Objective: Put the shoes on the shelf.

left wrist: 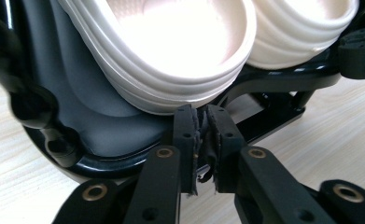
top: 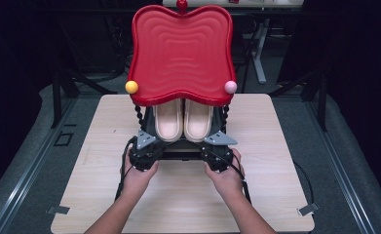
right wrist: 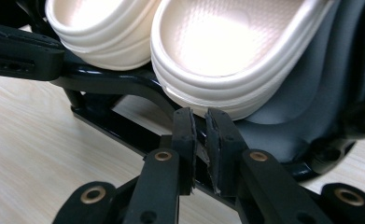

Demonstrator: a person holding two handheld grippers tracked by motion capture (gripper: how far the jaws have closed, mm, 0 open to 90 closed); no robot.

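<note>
Left gripper and right gripper: jaws parted slightly, gripping nothing, beside shoe rack rim; cream slippers at 12 o'clock, long axes pointing away, equally near both.

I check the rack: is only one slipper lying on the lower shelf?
No, two cream slippers lie side by side on the lower shelf under the red tray.
</note>
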